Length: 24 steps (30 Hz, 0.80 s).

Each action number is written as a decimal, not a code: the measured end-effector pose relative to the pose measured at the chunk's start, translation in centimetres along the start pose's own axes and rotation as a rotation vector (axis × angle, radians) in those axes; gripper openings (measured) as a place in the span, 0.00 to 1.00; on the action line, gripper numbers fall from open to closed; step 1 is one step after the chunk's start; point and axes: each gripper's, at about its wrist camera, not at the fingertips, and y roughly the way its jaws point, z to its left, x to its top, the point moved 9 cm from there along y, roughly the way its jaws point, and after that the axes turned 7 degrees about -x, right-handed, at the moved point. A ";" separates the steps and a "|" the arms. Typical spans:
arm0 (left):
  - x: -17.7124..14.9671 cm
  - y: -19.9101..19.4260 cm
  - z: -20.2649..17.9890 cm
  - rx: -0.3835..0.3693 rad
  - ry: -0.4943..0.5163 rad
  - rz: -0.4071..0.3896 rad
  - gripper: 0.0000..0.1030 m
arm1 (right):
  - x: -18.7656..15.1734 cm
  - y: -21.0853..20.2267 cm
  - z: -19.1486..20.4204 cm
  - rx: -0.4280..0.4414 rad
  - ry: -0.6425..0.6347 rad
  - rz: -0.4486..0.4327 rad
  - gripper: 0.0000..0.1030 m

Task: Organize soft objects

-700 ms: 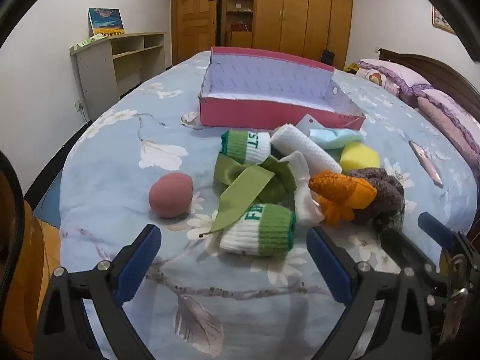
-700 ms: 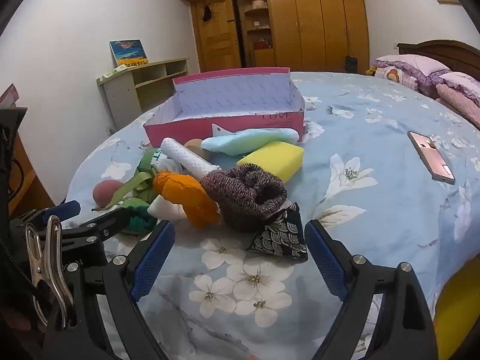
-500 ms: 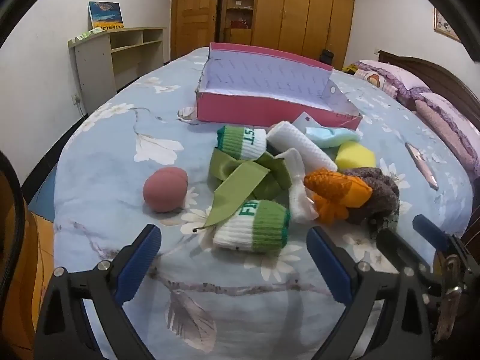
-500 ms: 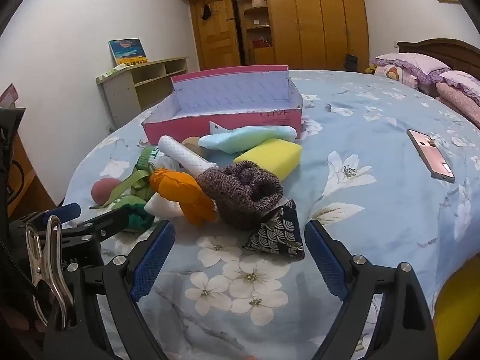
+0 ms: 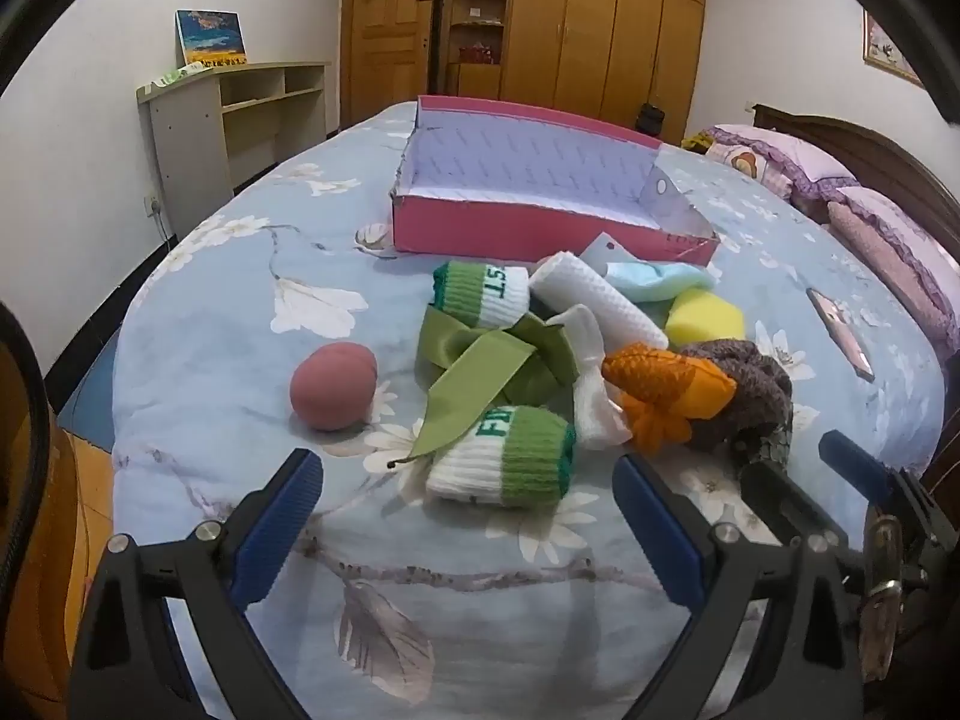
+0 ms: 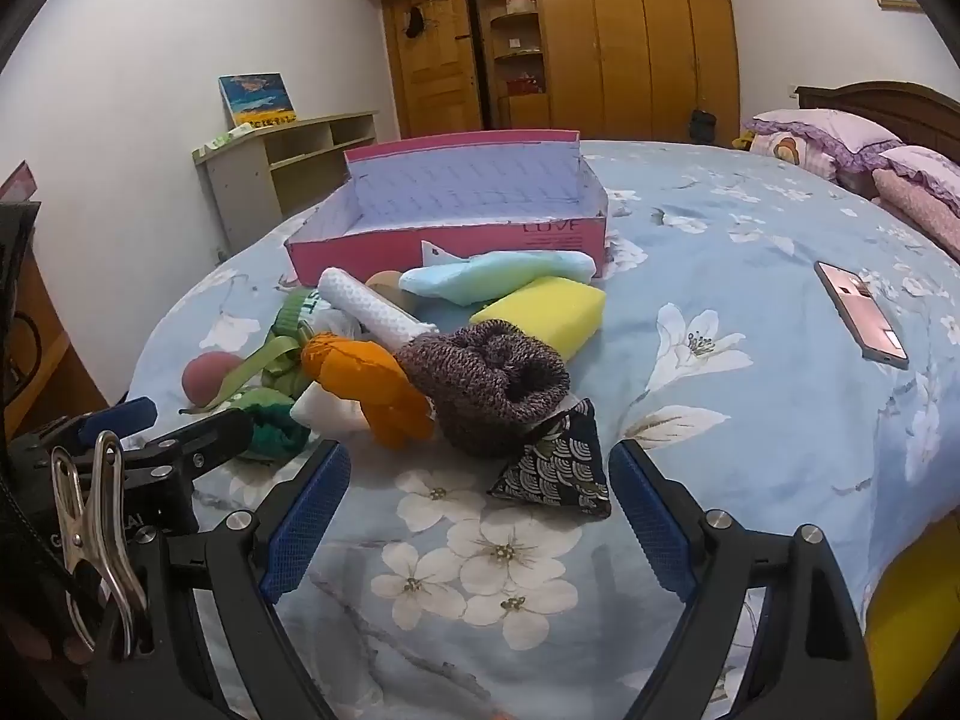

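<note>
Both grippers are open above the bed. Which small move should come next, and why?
Probably ease the left gripper forward around the green-and-white sock roll: its jaws are open and empty, the roll lies nearest, and the pink box is empty.

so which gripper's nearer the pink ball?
Left. The left gripper hangs open just short of the pink ball, which lies ahead of its left finger. The right gripper faces the dark patterned pouch, with the ball far off to its left.

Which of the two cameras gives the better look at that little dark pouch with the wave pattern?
The right wrist view: the dark wave-patterned pouch lies whole, close before the open right gripper. The left wrist view catches only its edge.
</note>
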 end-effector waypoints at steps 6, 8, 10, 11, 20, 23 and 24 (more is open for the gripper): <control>0.0 0.1 0.0 -0.002 -0.003 0.003 0.97 | 0.0 0.0 0.1 0.002 -0.002 0.003 0.88; 0.0 0.1 0.0 0.000 -0.003 0.004 0.97 | 0.0 0.0 0.0 0.002 0.001 0.002 0.88; 0.0 0.2 0.0 0.005 -0.002 0.004 0.97 | 0.1 0.0 0.0 0.001 0.002 0.001 0.88; 0.0 0.2 0.1 0.006 -0.003 0.004 0.97 | 0.1 0.0 0.0 0.001 0.002 0.001 0.88; 0.0 0.4 0.3 0.013 -0.008 0.008 0.97 | 0.0 0.1 -0.1 0.002 0.005 0.005 0.88; 0.0 0.4 0.3 0.013 -0.009 0.008 0.97 | 0.0 0.1 -0.1 0.002 0.006 0.006 0.88; 0.0 0.4 0.3 0.012 -0.009 0.008 0.97 | 0.0 0.1 -0.1 0.003 0.006 0.005 0.88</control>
